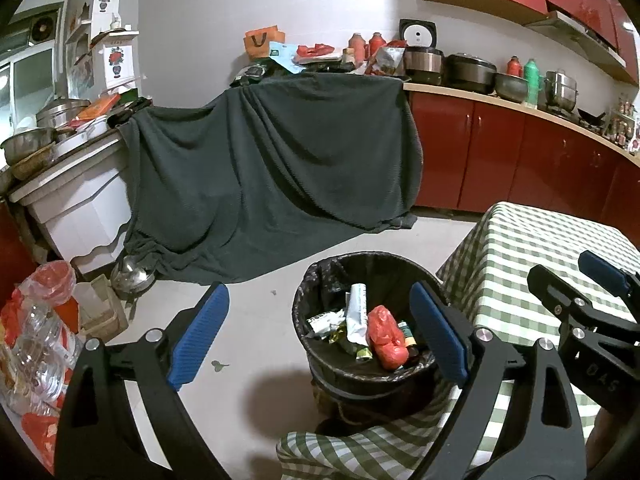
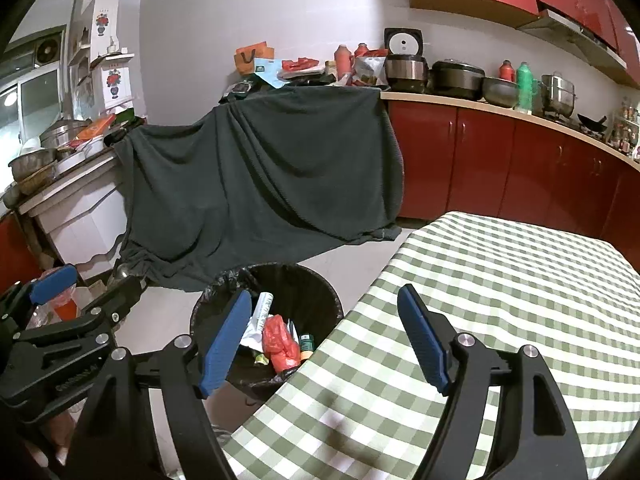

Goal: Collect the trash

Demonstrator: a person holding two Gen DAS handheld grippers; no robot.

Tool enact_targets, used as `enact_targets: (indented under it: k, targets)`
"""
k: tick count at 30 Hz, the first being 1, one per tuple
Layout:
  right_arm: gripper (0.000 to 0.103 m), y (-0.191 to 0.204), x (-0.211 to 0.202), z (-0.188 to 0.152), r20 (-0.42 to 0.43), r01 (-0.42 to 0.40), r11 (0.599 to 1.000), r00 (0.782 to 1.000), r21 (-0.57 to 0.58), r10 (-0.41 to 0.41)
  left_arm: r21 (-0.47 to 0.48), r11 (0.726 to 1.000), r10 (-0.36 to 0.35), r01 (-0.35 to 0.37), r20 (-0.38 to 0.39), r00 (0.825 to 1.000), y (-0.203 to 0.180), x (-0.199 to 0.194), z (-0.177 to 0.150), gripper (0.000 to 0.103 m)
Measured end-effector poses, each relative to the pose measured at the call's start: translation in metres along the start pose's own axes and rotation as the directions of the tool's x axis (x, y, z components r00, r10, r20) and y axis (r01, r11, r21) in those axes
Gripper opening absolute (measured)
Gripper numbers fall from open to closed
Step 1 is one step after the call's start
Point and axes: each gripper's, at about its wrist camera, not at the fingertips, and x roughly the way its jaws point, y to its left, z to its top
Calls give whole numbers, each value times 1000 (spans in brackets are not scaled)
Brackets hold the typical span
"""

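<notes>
Trash: red plastic bag, white wrapper, small bottle and scraps, all down inside black-lined bin on pale floor, hard against corner of table with green-checked cloth. Left gripper above floor and bin, jaws spread wide, nothing between blue pads. Right gripper over table edge, jaws likewise apart, nothing held. Dark green blanket draped over furniture behind. Red cabinets along right wall.

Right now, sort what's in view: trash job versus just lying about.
Job: bin, red bag and white wrapper inside it, checked table.
Lying about: dark cloth, kettle, rice cooker, green bottle.
</notes>
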Motion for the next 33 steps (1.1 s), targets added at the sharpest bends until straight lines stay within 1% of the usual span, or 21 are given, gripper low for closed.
enact_targets:
  k: [6,33]
  targets:
    - [74,-3,-4,-2,2,8,1000,1000,4,-8,-2,1000,-12,12,2,1000,0,-4,-1,90]
    - [74,-6,-8,-2,8,18,1000,1000,12,-18,-1,1000,-18,18,2,1000,-5,-5,-2,90]
